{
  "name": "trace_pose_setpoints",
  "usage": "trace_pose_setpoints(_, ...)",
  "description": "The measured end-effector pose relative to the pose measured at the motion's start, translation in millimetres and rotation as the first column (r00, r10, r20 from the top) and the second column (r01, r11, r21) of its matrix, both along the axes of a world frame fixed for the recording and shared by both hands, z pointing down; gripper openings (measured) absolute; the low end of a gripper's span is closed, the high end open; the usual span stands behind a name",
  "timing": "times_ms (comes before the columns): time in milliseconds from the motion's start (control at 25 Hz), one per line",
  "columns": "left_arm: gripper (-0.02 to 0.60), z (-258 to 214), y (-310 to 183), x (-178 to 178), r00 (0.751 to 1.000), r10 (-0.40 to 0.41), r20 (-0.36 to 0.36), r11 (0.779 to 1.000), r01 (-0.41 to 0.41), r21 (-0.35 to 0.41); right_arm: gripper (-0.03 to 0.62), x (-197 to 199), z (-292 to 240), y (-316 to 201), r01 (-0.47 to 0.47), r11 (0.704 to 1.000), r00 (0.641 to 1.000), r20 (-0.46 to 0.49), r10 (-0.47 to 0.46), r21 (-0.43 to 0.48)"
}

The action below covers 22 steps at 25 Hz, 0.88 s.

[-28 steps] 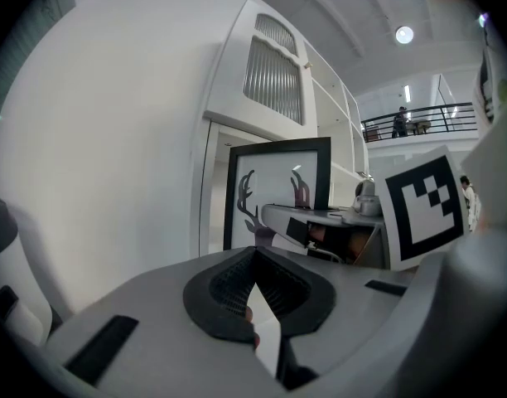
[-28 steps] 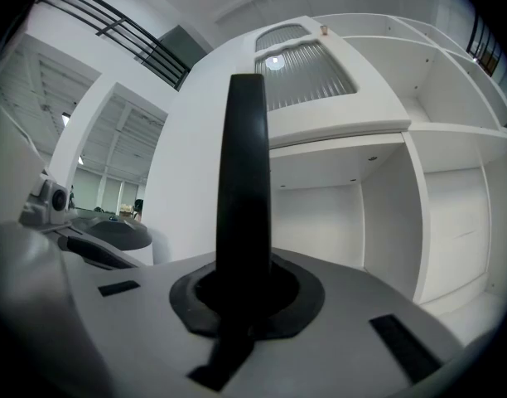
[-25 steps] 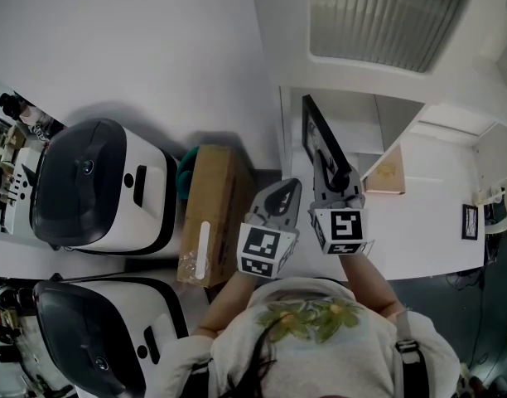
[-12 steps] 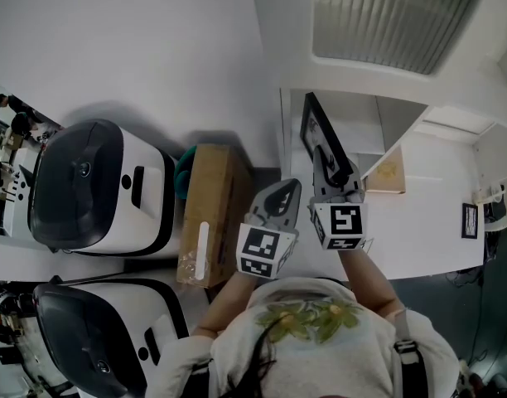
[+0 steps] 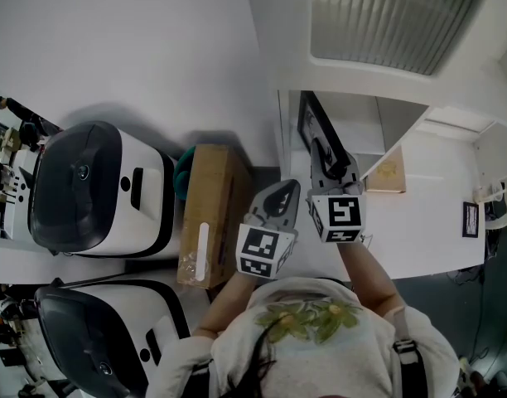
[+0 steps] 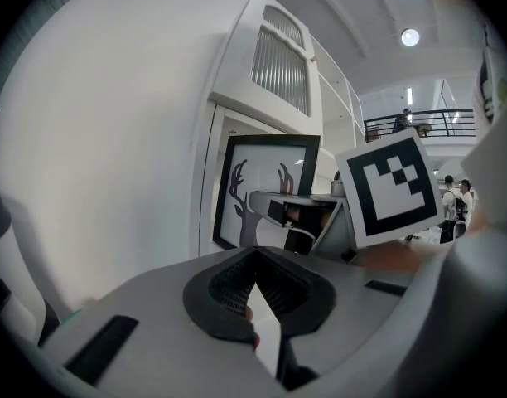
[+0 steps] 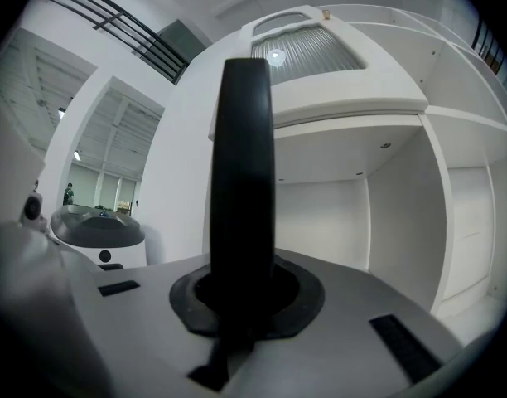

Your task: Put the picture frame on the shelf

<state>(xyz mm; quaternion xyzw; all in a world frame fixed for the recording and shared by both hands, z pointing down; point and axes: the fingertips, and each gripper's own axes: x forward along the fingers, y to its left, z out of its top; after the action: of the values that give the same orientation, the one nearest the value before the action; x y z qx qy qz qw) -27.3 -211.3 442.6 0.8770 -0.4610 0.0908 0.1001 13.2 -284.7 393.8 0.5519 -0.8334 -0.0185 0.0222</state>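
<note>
The black picture frame with a deer print stands on edge at the mouth of the white shelf's left compartment. My right gripper is shut on the frame's lower edge. In the right gripper view the frame's black edge rises straight up from the jaws, with the empty compartment behind it. My left gripper hangs just left of the right one, its jaws together with nothing in them, and looks at the frame's front.
A cardboard box lies on the floor left of the grippers. Two white and black machines stand further left. A tan board sits in a lower compartment, and a small framed picture at the far right.
The right gripper has carried the frame a little forward and left, closer into the shelf opening. The left gripper has stayed in place.
</note>
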Motion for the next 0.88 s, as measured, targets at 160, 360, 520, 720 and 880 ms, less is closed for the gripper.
trace_pose_setpoints(160,0.028,0,-2,1,1.000,0.002,-0.004,1.000,-0.002,-0.002,0.035,-1,-2,-7,0.004,1.000,1.000,0.011,-0.004,0.002)
trace_pose_setpoints(360,0.028,2,-4,3,1.000,0.006,-0.004,1.000,-0.006,-0.010,0.035,-2,-2,-13,0.007,1.000,1.000,0.010,-0.007,0.003)
trace_pose_setpoints(520,0.028,4,-6,4,1.000,0.008,-0.008,1.000,-0.008,-0.016,0.035,-3,-2,-17,0.010,1.000,1.000,0.018,-0.010,0.004)
trace_pose_setpoints(720,0.028,5,-10,4,1.000,0.007,-0.006,1.000,-0.007,-0.019,0.035,-4,-2,-25,0.012,1.000,1.000,0.029,-0.012,-0.003)
trace_pose_setpoints(880,0.028,5,-13,1,1.000,0.001,-0.007,1.000,-0.002,-0.020,0.035,-4,-1,-30,0.007,1.000,0.999,0.035,-0.007,-0.010)
